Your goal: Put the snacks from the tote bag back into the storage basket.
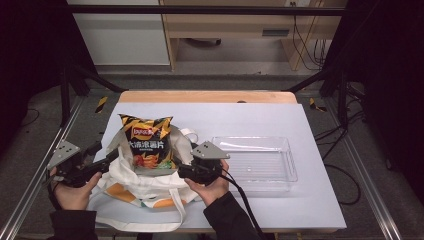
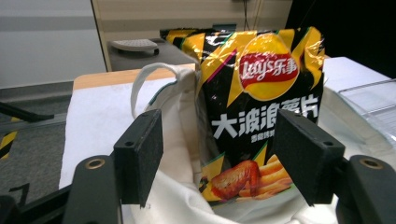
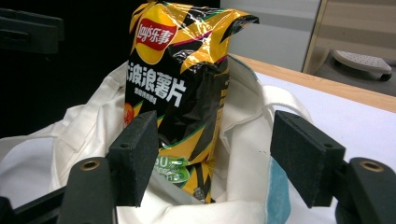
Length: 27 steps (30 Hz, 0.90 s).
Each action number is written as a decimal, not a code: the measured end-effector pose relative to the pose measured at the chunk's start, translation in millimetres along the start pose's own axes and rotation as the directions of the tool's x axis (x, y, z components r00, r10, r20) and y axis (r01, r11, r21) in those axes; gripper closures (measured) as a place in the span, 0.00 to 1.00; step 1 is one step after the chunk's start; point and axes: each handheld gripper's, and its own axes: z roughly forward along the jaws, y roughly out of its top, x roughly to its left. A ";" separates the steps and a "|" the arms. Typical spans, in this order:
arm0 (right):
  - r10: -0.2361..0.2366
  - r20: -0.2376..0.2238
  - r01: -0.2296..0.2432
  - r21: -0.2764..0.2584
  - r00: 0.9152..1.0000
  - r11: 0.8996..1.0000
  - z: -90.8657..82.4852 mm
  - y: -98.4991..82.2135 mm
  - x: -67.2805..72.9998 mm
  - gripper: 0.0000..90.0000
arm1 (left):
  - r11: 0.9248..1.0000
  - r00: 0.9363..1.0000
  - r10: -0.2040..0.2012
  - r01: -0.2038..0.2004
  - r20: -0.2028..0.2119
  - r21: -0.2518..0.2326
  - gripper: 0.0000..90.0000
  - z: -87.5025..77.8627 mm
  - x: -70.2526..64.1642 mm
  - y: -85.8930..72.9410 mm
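A single black-and-yellow chip bag (image 1: pixel 146 142) stands upright with its lower part sunk into the mouth of one white cloth tote bag (image 1: pixel 142 187), which lies slumped on the white sheet covering the desk (image 1: pixel 280 210), toward the person's left half of it. The bag's top rises well above the cloth rim, and in the left gripper view the chip bag (image 2: pixel 261 93) has the tote's fabric (image 2: pixel 177 140) bunched at its side and one strap looped up beside it. Two hand-held grippers flank the tote: the left hand-held gripper (image 1: pixel 102 162) sits at the tote's left edge and the right hand-held gripper (image 1: pixel 187 167) at its right edge, each carried by one hand. Both have their jaws spread wide; no pad presses on cloth or packet. From the right gripper view the chip bag (image 3: pixel 180 93) stands beyond the gap of the spread jaws with the tote's white rim (image 3: pixel 243 140) folded around it, so the cloth lies between the jaws and the packet's lower part. To the right of the tote, just beside the right hand, lies one clear plastic tray (image 1: pixel 290 165), with nothing in it. A long tote strap trails along the near desk edge.
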 end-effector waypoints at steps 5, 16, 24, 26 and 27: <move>0.013 -0.005 -0.013 -0.013 1.000 1.000 2.4 9.1 -4.7 0.36 | 1.000 1.000 0.013 -0.013 0.004 -0.001 0.37 3.2 -2.9 7.4; 0.007 0.000 -0.007 -0.012 1.000 1.000 13.0 27.9 -5.4 0.37 | 1.000 0.999 0.026 -0.025 0.031 -0.016 0.40 20.1 -9.9 25.0; 0.001 0.005 -0.001 -0.008 1.000 1.000 22.4 34.0 -6.1 0.42 | 1.000 0.999 0.020 -0.020 0.032 0.010 0.44 41.7 -7.9 30.1; 0.006 0.002 -0.006 -0.007 1.000 1.000 25.0 35.1 -7.0 0.42 | 1.000 0.999 0.018 -0.019 0.036 0.017 0.45 45.4 -6.6 29.5; 0.008 -0.001 -0.008 -0.007 1.000 1.000 25.7 35.2 -7.1 0.42 | 1.000 0.999 0.013 -0.014 0.036 0.020 0.46 48.0 -5.6 28.5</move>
